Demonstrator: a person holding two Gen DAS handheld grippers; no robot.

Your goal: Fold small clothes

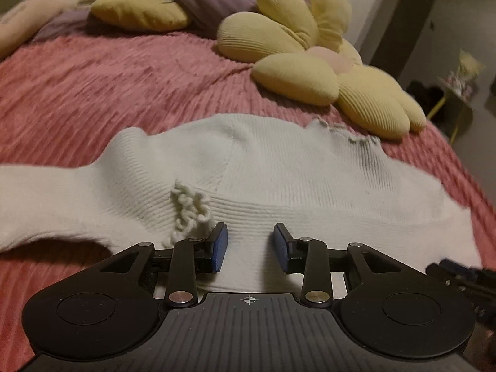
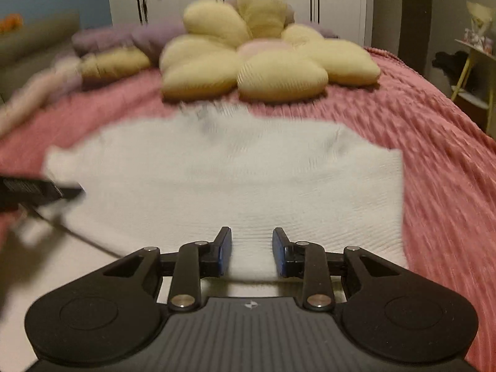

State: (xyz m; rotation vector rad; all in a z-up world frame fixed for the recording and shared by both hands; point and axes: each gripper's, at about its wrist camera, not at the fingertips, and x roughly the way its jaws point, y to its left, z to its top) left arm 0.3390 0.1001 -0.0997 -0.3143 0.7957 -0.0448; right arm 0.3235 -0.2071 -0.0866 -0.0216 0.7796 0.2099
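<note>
Left wrist view: left gripper (image 1: 250,246) jaws apart, nothing between, low over near ribbed hem of white sweater (image 1: 279,167). Sweater flat on pink bedspread (image 1: 93,86), sleeve out to left, frayed yarn patch (image 1: 190,207) beside left finger. Right gripper (image 2: 251,251) likewise agape over hem. Yellow flower cushion (image 2: 263,59) beyond sweater.

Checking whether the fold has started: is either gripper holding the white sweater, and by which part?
Nothing is held. The left gripper and right gripper are both open above the white sweater's near edge.
</note>
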